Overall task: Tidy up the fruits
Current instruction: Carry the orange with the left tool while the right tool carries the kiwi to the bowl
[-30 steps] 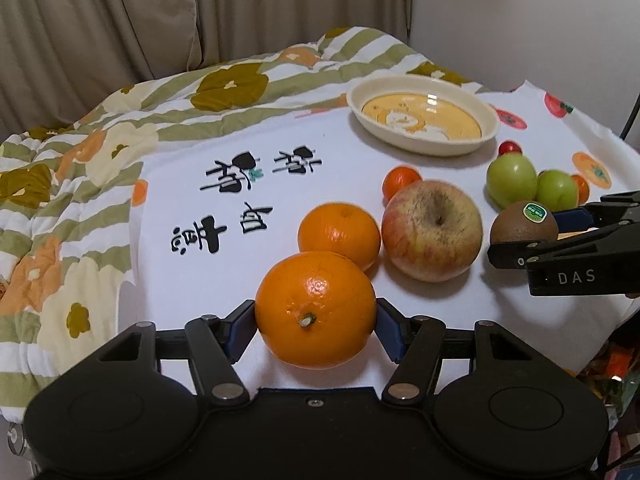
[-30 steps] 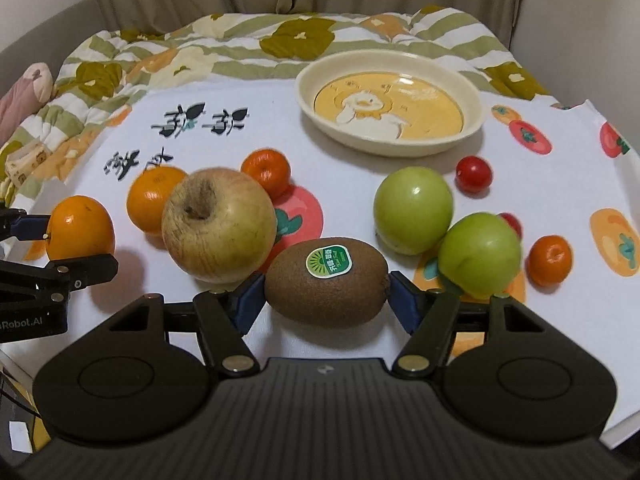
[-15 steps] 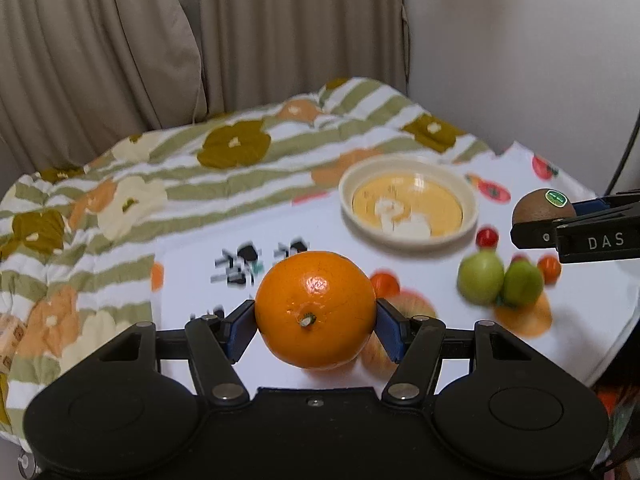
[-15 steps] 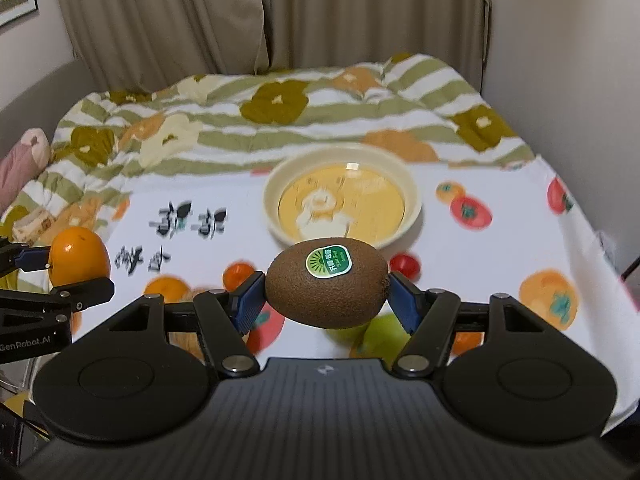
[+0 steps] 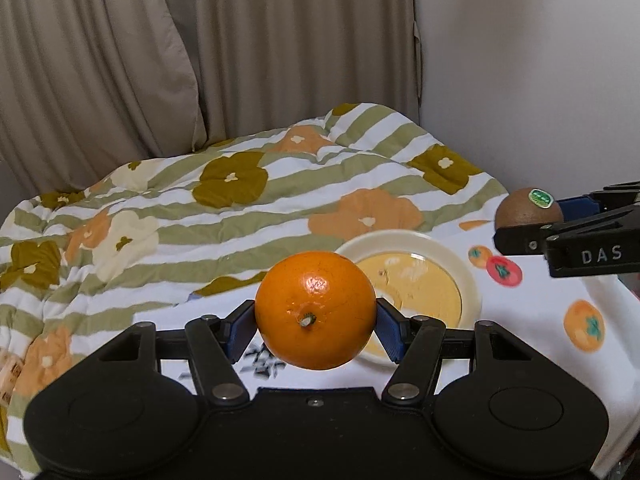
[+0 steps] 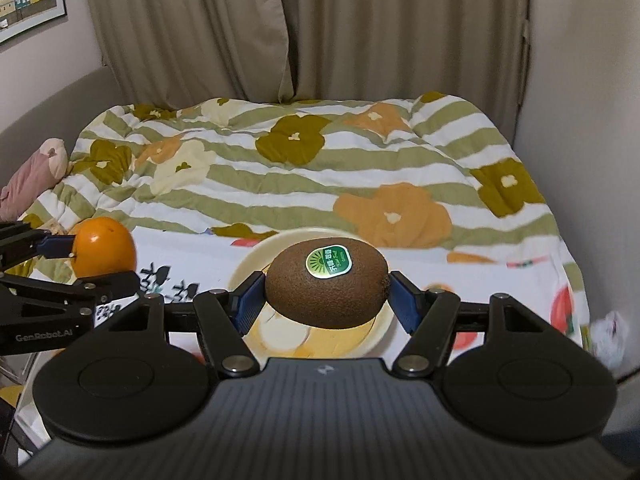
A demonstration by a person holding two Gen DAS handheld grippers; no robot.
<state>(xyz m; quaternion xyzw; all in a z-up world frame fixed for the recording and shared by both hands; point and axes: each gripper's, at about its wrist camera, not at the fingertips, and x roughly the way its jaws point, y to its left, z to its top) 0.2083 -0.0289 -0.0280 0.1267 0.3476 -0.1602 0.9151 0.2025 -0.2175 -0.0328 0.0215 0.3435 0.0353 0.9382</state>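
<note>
The left gripper (image 5: 316, 322) clamps an orange (image 5: 316, 310) above the white cloth's (image 5: 536, 312) near edge, the cream bowl (image 5: 468, 276) just ahead to its right. Rightward, the right gripper (image 6: 326, 300) grips a kiwi (image 6: 326, 282), long axis crosswise between the pads, directly over the bowl and likely nearer release.

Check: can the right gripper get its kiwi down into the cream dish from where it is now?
Probably yes. The right gripper holds the kiwi in the air above the cream dish, whose visible interior shows no fruit. The left gripper with the orange is off to the side.
</note>
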